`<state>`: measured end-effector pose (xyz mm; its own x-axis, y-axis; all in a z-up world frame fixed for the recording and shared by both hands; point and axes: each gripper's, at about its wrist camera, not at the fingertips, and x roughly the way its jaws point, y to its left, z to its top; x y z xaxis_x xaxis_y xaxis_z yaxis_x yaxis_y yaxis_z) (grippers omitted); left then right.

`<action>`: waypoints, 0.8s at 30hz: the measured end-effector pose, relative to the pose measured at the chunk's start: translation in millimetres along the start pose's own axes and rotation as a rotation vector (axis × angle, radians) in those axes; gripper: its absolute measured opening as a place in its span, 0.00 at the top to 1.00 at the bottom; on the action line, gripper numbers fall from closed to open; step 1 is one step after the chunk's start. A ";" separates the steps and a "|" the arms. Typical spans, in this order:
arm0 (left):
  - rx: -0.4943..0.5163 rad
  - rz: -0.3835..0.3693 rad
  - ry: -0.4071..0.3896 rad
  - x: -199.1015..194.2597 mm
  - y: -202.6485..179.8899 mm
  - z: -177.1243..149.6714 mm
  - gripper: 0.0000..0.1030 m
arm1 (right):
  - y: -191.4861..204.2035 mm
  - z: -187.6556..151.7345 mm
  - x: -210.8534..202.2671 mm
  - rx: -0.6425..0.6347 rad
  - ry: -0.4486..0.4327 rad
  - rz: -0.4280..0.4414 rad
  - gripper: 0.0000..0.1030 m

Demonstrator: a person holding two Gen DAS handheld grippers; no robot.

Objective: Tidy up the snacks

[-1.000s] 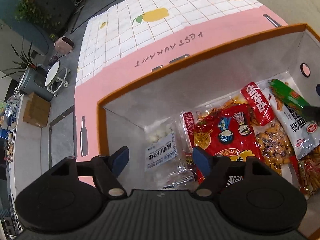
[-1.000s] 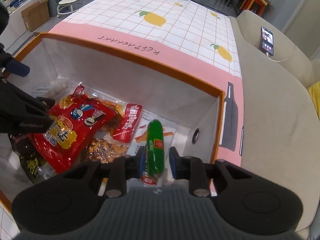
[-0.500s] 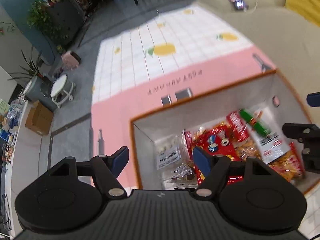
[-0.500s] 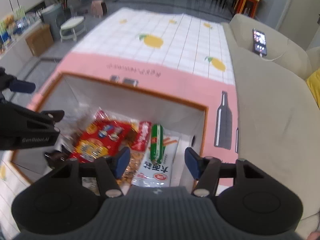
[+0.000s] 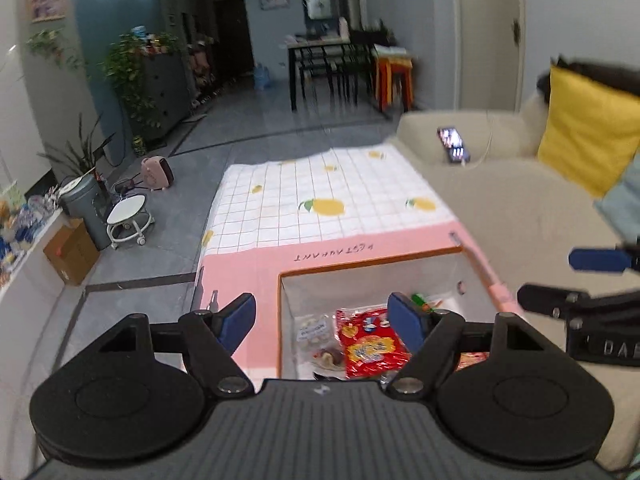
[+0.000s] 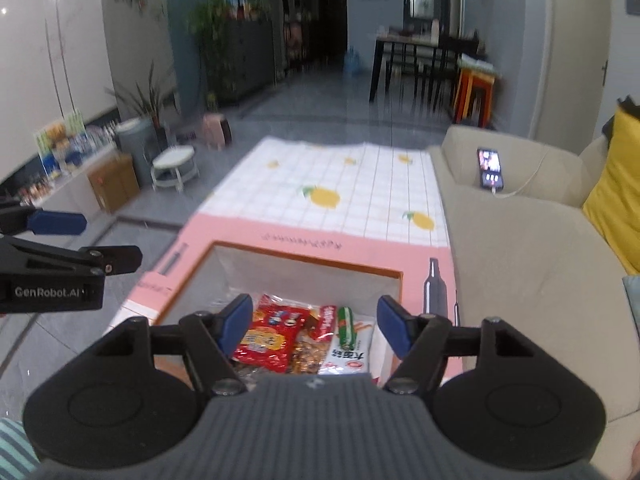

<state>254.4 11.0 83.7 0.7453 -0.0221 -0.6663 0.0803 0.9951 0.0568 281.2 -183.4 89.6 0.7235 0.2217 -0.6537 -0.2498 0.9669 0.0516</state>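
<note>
An orange-rimmed box (image 5: 360,266) (image 6: 304,261) with grey inner walls stands on the pink-edged cloth and holds several snack packs. A big red pack (image 5: 370,348) (image 6: 272,334) lies in its middle. A green stick snack (image 6: 346,324) lies on a white pack (image 6: 352,354) at the right; it also shows in the left wrist view (image 5: 420,300). A clear pack of white sweets (image 5: 310,332) lies at the left. My left gripper (image 5: 322,320) is open and empty, high above the box. My right gripper (image 6: 314,322) is open and empty, also high above it.
A beige sofa (image 6: 520,248) with a phone (image 6: 490,168) and a yellow cushion (image 5: 584,136) runs along the right. The lemon-print cloth (image 5: 324,200) stretches beyond the box. A white stool (image 5: 128,220), a cardboard box (image 5: 70,254) and plants stand at the left.
The right gripper let go of the green stick snack into the box and opened. Both grippers rose and tilted up, so the box is now small and low in both views.
</note>
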 end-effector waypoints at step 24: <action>-0.120 0.067 0.035 -62.0 -15.7 -131.5 0.14 | 56.1 -151.7 -96.9 0.088 -0.127 -0.110 0.32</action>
<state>119.9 9.4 26.4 0.7229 0.0455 -0.6894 -0.0500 0.9987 0.0135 99.4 -169.7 41.2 0.8199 0.1229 -0.5591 -0.1114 0.9923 0.0547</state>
